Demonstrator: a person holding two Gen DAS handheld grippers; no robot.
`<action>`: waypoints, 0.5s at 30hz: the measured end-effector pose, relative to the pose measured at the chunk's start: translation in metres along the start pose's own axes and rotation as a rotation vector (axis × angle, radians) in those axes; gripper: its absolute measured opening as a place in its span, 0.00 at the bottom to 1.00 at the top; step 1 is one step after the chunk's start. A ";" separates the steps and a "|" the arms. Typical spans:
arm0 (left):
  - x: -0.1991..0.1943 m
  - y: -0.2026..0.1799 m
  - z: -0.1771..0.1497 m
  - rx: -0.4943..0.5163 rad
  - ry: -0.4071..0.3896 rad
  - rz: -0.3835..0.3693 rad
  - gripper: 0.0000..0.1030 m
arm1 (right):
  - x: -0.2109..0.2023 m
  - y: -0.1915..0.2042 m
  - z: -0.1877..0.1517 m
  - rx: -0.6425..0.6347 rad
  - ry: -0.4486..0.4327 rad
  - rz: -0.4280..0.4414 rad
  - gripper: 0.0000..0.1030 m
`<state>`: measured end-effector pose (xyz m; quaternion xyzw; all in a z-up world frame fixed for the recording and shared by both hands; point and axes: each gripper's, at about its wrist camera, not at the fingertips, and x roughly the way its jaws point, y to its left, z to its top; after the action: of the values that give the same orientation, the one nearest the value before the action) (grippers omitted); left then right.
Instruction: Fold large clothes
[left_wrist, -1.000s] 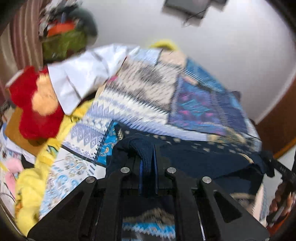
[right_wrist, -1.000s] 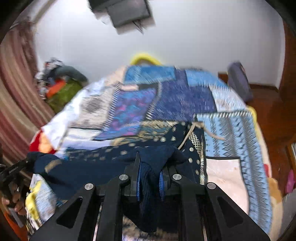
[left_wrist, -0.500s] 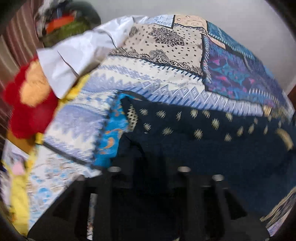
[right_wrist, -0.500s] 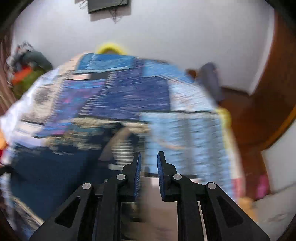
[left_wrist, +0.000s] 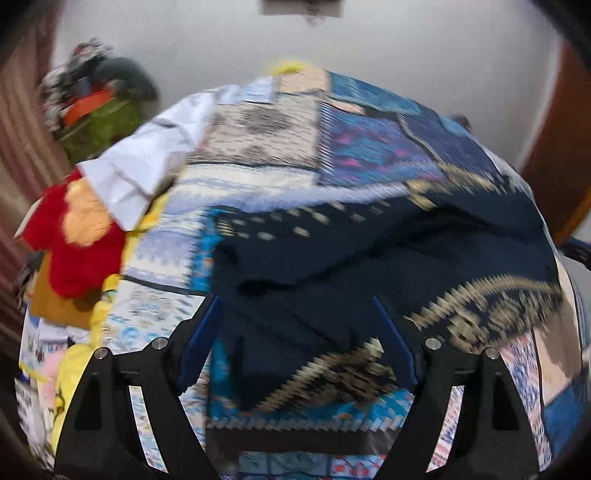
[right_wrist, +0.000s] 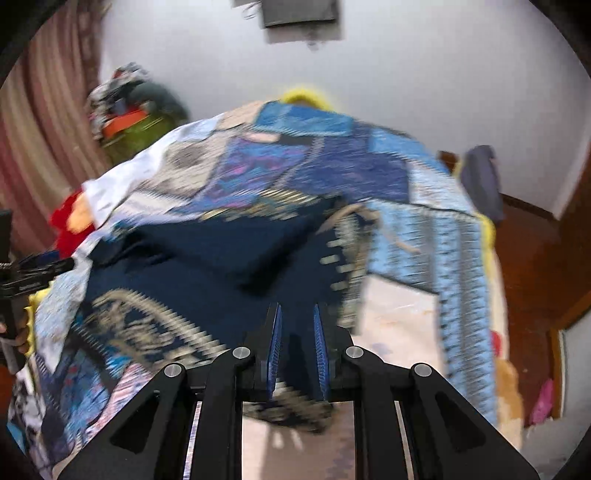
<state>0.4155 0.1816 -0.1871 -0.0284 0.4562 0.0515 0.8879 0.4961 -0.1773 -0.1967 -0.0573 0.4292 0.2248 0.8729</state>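
Observation:
A dark navy garment with gold print (left_wrist: 332, 258) lies spread on the patchwork bedcover (left_wrist: 295, 147); it also shows in the right wrist view (right_wrist: 207, 258). My left gripper (left_wrist: 295, 332) is wide open above the garment's near edge and holds nothing. My right gripper (right_wrist: 297, 328) has its jaws a small gap apart over the garment's near right edge, and nothing is clamped between them. The left gripper (right_wrist: 33, 273) also shows at the left edge of the right wrist view. Both views are motion-blurred.
A red and orange plush (left_wrist: 74, 236) and a white cloth (left_wrist: 147, 162) lie at the bed's left side. A pile of clothes (left_wrist: 99, 107) stands by the striped curtain. Wooden floor (right_wrist: 535, 258) lies to the right of the bed.
Both grippers let go of the navy garment, which now lies on the bed. The left gripper opened wide and both pulled back.

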 end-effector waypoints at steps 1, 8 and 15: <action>0.006 -0.008 0.001 0.020 0.018 -0.005 0.79 | 0.009 0.011 -0.001 -0.021 0.020 0.023 0.13; 0.087 -0.033 0.022 0.087 0.142 0.101 0.79 | 0.077 0.046 0.010 -0.138 0.112 -0.026 0.13; 0.120 0.005 0.084 0.049 0.107 0.242 0.79 | 0.103 0.020 0.085 -0.094 0.070 -0.098 0.13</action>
<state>0.5523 0.2023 -0.2357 0.0461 0.5041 0.1455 0.8500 0.6034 -0.0989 -0.2217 -0.1269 0.4453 0.1997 0.8636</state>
